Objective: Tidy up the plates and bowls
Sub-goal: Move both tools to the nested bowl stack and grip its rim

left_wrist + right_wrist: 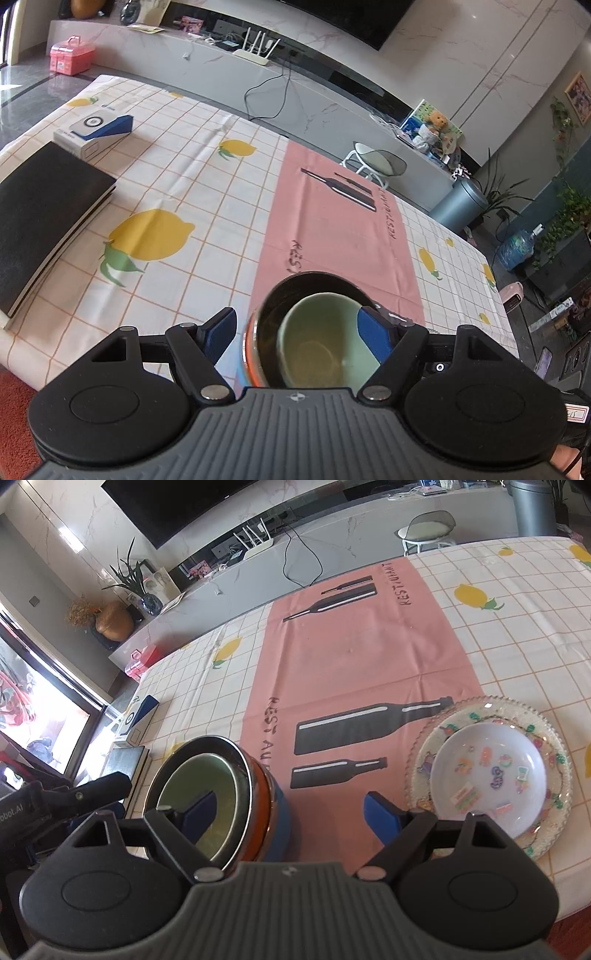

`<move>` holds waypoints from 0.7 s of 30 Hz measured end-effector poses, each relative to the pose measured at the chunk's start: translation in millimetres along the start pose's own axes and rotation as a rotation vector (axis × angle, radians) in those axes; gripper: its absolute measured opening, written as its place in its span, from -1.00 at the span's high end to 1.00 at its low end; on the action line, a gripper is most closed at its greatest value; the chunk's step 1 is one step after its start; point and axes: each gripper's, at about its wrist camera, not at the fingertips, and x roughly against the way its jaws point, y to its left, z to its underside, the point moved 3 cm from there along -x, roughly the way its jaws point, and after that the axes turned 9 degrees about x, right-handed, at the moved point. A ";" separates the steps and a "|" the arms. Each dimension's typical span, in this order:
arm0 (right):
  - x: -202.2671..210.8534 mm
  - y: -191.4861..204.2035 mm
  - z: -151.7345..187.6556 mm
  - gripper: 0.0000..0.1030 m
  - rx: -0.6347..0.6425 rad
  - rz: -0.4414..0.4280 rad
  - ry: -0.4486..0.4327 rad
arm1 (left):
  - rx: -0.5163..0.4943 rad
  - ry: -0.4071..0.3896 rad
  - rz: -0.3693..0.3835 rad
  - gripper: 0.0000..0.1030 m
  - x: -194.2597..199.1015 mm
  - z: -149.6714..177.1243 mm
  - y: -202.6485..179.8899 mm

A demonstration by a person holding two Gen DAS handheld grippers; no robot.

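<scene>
Pink placemat on lemon-print tablecloth, marble TV wall, both tools spread, empty.

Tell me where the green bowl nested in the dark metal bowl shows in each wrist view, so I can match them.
Left wrist: green bowl sits low centre, between the open blue fingertips.
Right wrist: green bowl sits lower left, partly behind the left fingertip.
Shared landmark: the pink placemat with bottle prints, beside the bowls.
</scene>
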 end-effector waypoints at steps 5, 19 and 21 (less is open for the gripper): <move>-18.3 3.2 2.6 -0.65 -0.036 -0.007 0.048 | 0.056 0.051 0.018 -0.70 -12.9 7.8 20.6; -54.4 5.4 11.2 -0.53 -0.139 -0.037 0.122 | 0.206 0.159 0.059 -0.69 -53.7 19.7 41.7; -57.2 6.7 9.7 -0.49 -0.127 -0.024 0.122 | 0.203 0.156 0.042 -0.64 -55.4 19.7 40.1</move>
